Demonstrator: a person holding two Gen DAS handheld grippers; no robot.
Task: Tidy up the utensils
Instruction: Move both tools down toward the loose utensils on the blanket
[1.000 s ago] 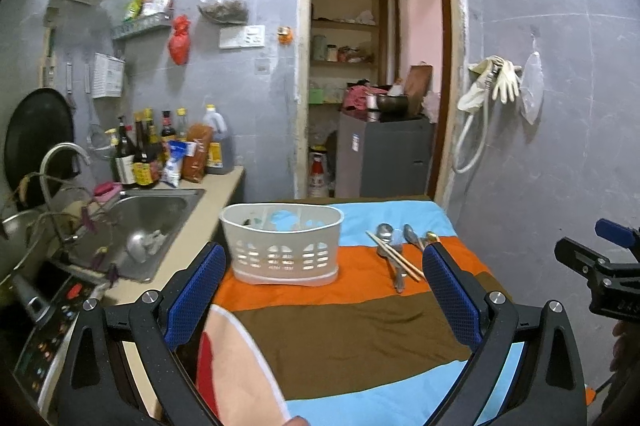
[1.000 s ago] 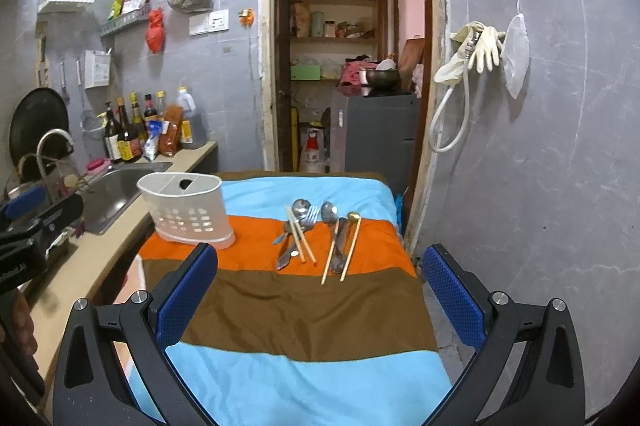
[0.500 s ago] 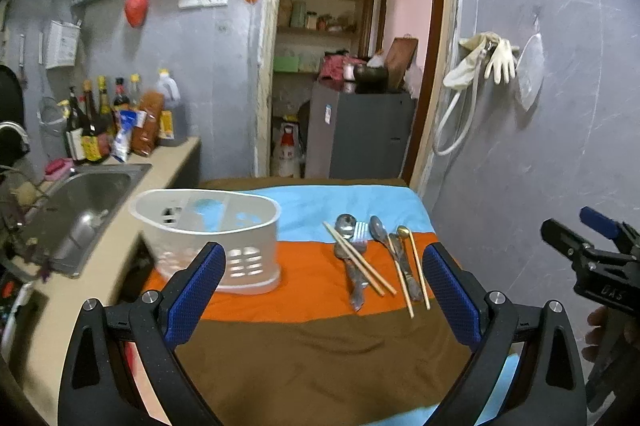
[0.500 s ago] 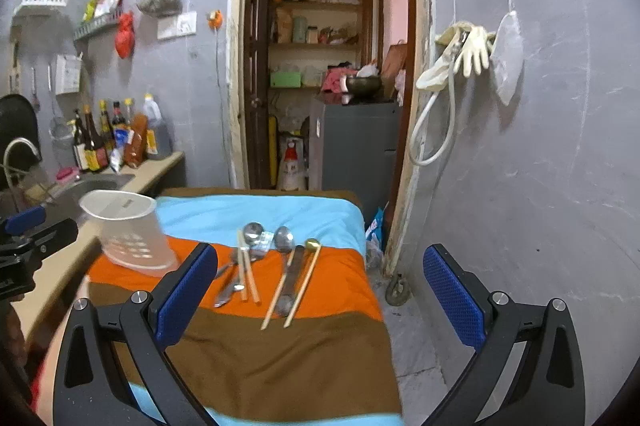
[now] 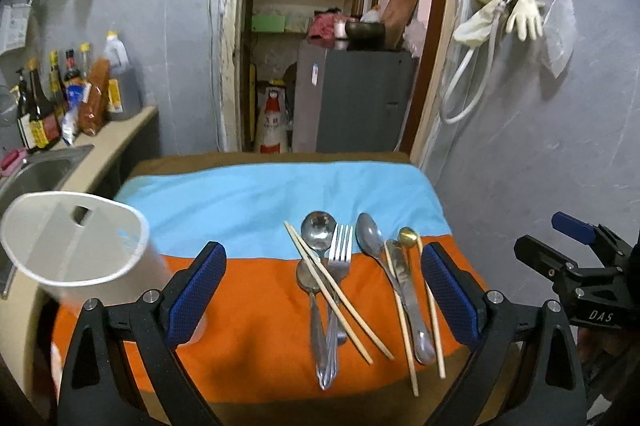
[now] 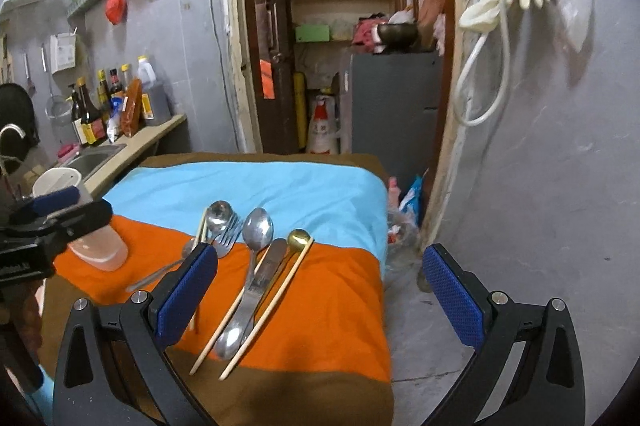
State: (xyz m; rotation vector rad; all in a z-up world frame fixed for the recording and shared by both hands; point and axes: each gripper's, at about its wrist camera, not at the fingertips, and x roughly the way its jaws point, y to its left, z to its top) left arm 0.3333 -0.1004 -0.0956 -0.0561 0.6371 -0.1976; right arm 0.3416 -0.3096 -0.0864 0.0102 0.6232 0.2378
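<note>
Steel spoons (image 5: 319,226), a fork (image 5: 339,254), a knife (image 6: 260,280) and chopsticks (image 5: 336,290) lie on my striped counter cloth (image 5: 248,302), white caddy (image 5: 72,246) at its left edge. My left gripper (image 5: 322,292) and right gripper (image 6: 320,286) hover empty, jaws spread wide.

The left gripper (image 5: 322,292) hovers with its blue-padded jaws spread wide, nothing between them. The right gripper (image 6: 320,294) (likewise empty) is held level, just to its right, jaws also wide apart.
</note>
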